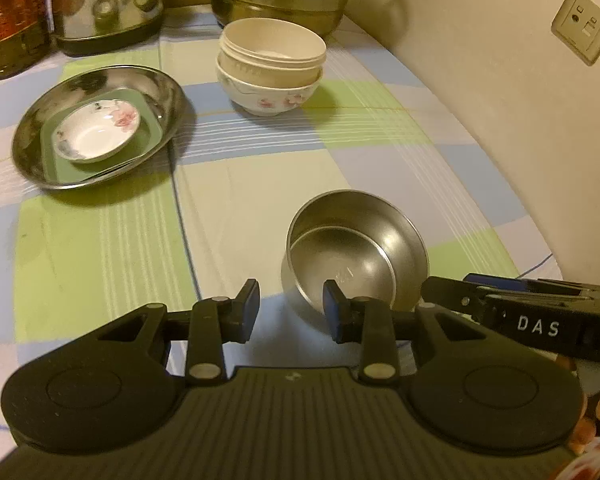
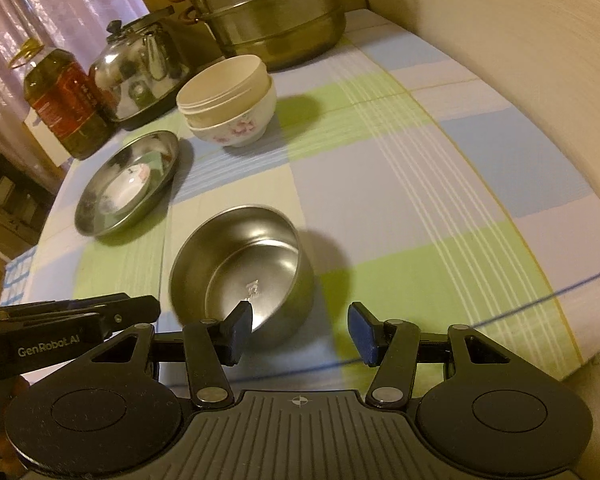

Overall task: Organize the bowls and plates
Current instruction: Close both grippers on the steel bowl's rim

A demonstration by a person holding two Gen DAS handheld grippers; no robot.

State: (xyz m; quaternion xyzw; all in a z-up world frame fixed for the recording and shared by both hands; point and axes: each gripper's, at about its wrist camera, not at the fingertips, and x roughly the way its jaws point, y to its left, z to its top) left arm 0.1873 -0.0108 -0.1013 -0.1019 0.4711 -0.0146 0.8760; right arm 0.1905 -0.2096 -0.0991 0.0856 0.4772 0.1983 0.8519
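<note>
Left wrist view gives us a wall socket (image 1: 583,26); right wrist view gives a curtain (image 2: 52,12) and the whole oil bottle (image 2: 66,104).

Left gripper (image 1: 292,309): fingers partly open, empty, one finger in front of the steel bowl's near rim; contact unclear. Right gripper (image 2: 300,330): fingers about half open, straddling the near wall of the steel bowl (image 2: 244,270), not gripping.

That bowl sits empty on the checked table (image 2: 400,200), just ahead of both grippers.

Steel plate (image 1: 98,126) holds a green square plate (image 1: 148,120), with a floral saucer (image 1: 96,130) on top.

Bowl stack (image 1: 270,66): floral bowl at bottom and at least two cream ones nested inside.

Behind: one kettle (image 2: 140,68), one tiered steamer pot (image 2: 268,12).
</note>
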